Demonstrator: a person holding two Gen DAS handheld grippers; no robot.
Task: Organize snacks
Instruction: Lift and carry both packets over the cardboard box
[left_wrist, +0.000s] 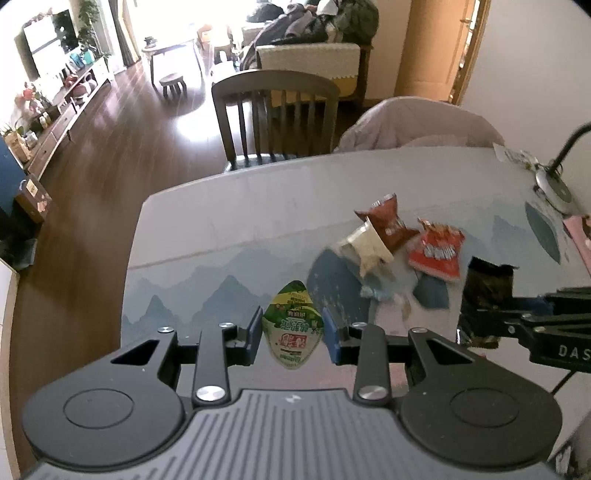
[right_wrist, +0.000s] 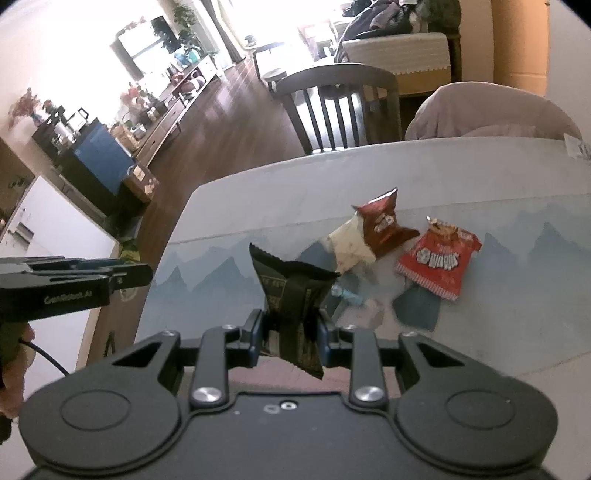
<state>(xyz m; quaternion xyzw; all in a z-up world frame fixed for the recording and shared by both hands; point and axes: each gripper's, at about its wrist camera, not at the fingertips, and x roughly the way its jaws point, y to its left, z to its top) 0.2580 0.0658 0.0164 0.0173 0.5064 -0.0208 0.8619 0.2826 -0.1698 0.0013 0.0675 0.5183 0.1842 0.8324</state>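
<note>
My left gripper (left_wrist: 292, 331) is shut on a green and white snack packet (left_wrist: 293, 325), held above the table (left_wrist: 221, 221). My right gripper (right_wrist: 290, 336) is shut on a black snack packet (right_wrist: 293, 299); in the left wrist view that black packet (left_wrist: 485, 291) hangs at the right. On the table lie a brown packet (left_wrist: 388, 221), a cream packet (left_wrist: 364, 247) and a red packet (left_wrist: 437, 253), close together. In the right wrist view these are the brown packet (right_wrist: 382, 223), cream packet (right_wrist: 349, 247) and red packet (right_wrist: 439, 260).
A dark wooden chair (left_wrist: 275, 110) stands at the table's far edge, with a cloth-covered seat (left_wrist: 417, 122) beside it. A lamp base (left_wrist: 552, 182) sits at the far right of the table. A small blue wrapper (right_wrist: 347, 295) lies near the packets. Wooden floor (left_wrist: 92, 166) stretches left.
</note>
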